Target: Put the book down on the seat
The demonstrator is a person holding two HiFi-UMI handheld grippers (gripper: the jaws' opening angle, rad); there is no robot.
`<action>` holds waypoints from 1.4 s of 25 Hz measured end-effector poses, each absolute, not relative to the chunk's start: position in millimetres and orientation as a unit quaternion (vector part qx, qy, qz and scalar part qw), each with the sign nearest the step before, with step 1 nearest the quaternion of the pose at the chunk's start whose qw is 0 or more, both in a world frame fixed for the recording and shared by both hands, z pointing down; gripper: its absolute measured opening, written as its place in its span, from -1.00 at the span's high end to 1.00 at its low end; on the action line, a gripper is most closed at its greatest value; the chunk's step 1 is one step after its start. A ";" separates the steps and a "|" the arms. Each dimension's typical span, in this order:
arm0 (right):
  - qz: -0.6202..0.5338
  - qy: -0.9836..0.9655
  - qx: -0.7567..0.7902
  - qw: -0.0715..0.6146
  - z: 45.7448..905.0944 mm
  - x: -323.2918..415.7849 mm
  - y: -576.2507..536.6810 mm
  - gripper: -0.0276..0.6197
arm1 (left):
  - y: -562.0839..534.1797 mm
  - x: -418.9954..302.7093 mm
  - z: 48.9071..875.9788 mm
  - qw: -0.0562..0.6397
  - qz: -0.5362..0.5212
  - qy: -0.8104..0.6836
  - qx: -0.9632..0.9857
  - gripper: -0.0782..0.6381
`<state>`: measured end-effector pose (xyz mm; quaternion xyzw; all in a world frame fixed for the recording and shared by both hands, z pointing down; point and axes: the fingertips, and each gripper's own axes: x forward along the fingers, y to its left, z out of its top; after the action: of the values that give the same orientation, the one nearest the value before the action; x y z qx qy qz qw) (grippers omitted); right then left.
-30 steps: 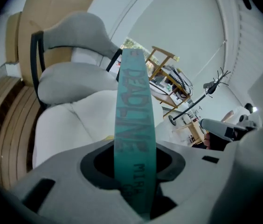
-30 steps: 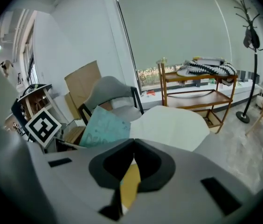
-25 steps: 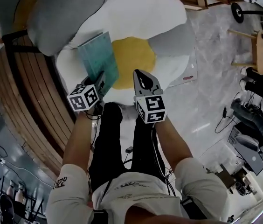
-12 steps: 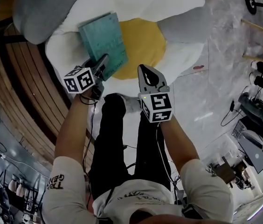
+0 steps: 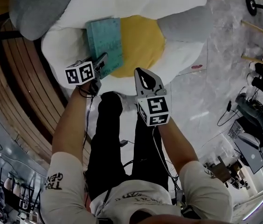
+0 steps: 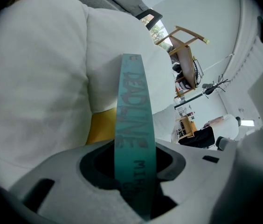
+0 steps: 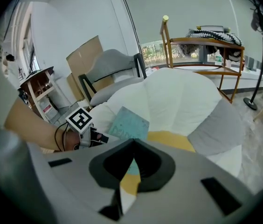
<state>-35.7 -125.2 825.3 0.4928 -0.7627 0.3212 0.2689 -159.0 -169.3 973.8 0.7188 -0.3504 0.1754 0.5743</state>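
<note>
The teal book [image 5: 106,42] is clamped by its near edge in my left gripper [image 5: 101,62], above the left side of the seat [image 5: 66,48], a white cushion with a yellow middle [image 5: 141,43]. In the left gripper view the book's spine [image 6: 132,125] stands straight up between the jaws of the left gripper [image 6: 134,171], with the white cushion [image 6: 38,78] behind it. Whether the book touches the cushion I cannot tell. The right gripper [image 5: 143,77] hovers at the seat's near edge, shut and holding nothing. From the right gripper [image 7: 132,162] I see the book [image 7: 129,123] tilted over the seat [image 7: 178,97].
A grey cushion [image 5: 38,8] lies at the seat's back left and another [image 5: 183,24] at its right. Curved wooden slats [image 5: 24,101] run along the left. Right of the seat are marble floor [image 5: 206,92], a wooden rack [image 7: 201,55], cables and equipment [image 5: 257,125].
The left gripper has carried the book a little farther over the seat and turned it squarer to the view. The right gripper has hardly moved.
</note>
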 end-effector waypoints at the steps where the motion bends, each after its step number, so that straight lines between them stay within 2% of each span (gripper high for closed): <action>1: 0.320 -0.764 0.492 0.269 825.0 -36.3 -124.6 0.83 | -167.4 -161.5 975.6 0.575 0.177 -0.351 0.717 0.32; 4: 0.318 -0.763 0.494 0.269 824.4 -37.0 -123.7 0.83 | -162.8 -168.4 979.0 0.573 0.185 -0.357 0.714 0.30; 6: 0.320 -0.760 0.497 0.269 824.9 -36.2 -123.3 0.83 | -163.2 -172.5 980.1 0.570 0.188 -0.363 0.713 0.19; 9: 0.324 -0.755 0.503 0.268 825.0 -35.1 -123.7 0.83 | -166.1 -187.4 983.0 0.545 0.215 -0.385 0.713 0.16; 13: 0.324 -0.753 0.505 0.271 821.6 -32.6 -122.6 0.83 | -169.5 -205.0 981.2 0.518 0.241 -0.410 0.711 0.00; 22: 0.305 -0.769 0.491 0.274 799.8 -31.7 -130.0 0.83 | -171.9 -239.9 939.8 0.458 0.244 -0.476 0.710 0.00; 23: 0.303 -0.770 0.491 0.272 795.6 -31.5 -132.4 0.83 | -172.8 -240.9 930.8 0.443 0.245 -0.486 0.712 0.14; 25: 0.299 -0.774 0.490 0.266 784.1 -32.5 -136.5 0.83 | -174.3 -242.1 909.3 0.406 0.250 -0.509 0.717 0.62; 28: 0.290 -0.781 0.489 0.257 760.5 -35.1 -142.8 0.83 | -173.5 -236.3 873.6 0.366 0.260 -0.532 0.718 0.71; 35: 0.268 -0.792 0.498 0.231 688.2 -21.7 -164.5 0.83 | -173.4 -191.6 772.0 0.315 0.260 -0.556 0.724 0.72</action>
<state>-21.7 -164.5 688.2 0.4981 -0.7918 0.2676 0.2310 -191.6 -173.4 772.0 0.7238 -0.5560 0.2597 0.3154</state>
